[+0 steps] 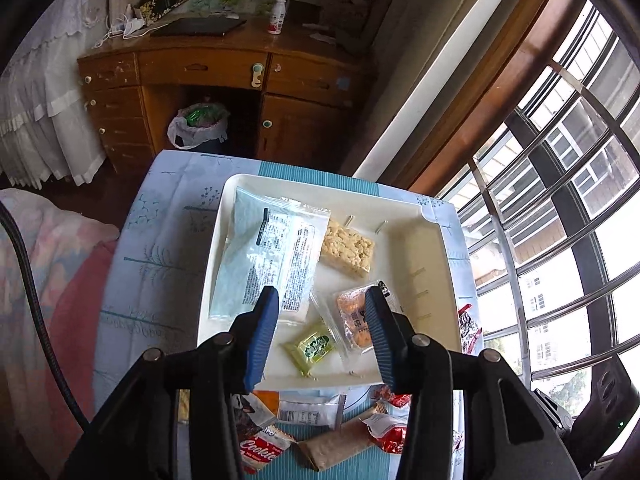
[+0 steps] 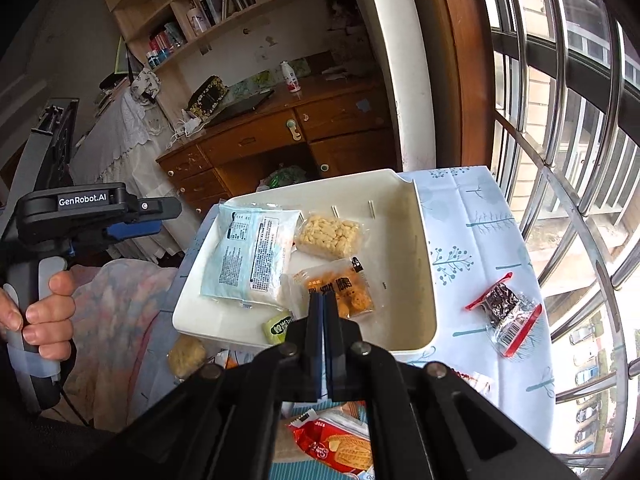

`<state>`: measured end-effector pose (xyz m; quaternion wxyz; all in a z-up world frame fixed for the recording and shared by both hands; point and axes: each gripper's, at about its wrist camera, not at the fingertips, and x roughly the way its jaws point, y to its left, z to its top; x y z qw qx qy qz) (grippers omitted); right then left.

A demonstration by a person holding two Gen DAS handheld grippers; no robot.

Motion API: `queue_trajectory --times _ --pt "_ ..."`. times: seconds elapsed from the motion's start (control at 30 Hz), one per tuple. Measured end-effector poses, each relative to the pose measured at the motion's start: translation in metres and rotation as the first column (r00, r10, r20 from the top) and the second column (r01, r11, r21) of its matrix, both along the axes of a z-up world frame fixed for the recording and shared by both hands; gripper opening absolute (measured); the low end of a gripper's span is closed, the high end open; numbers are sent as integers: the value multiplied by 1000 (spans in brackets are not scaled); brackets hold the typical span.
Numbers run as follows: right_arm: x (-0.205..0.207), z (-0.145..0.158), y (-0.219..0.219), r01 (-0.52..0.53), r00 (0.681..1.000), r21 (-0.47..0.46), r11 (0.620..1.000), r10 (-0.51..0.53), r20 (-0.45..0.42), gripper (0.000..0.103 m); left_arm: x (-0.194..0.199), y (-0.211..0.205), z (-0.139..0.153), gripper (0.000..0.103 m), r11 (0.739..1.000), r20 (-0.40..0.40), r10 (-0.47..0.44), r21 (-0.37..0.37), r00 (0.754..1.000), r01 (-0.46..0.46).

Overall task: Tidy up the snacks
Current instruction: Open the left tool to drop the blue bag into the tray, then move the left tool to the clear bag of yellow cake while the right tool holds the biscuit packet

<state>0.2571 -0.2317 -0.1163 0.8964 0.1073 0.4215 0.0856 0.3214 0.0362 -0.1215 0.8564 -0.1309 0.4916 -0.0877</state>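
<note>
Left wrist: left tongs [image 1: 322,328] spread, "Cookie" packet [image 1: 260,446], right tongs [image 2: 324,300] pressed together, "GenRobot.AI".

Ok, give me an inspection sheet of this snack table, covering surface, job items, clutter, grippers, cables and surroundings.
Surface: tablecloth, pale blue, printed.
Job's things: white tray holds pale blue packet, rice cake, orange snack, green candy.
Clutter: loose packets outside tray: cookie pack, dark snack.
Grippers: left gripper open, empty; right gripper shut, empty.
Cables: black cable at left.
Surroundings: wooden desk, window bars.
</note>
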Motion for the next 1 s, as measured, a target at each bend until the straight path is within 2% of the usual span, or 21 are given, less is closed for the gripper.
queue_trajectory --times 0.2,0.53,0.67,1.0 --pt "-15 5 -10 -28 999 37 999 29 -25 1 -37 7 5 46 999 -11 51 -1 999 -51" --pt "-42 -2 -22 -67 995 43 997 70 -74 1 -99 24 4 47 987 -23 161 24 987 -160" --pt "-52 -6 -27 -80 992 64 995 86 -97 1 -123 27 5 53 979 -7 196 58 981 -195" --pt "-67 -20 -43 -55 982 146 988 80 -173 1 -161 37 -4 61 960 -21 252 131 968 -247"
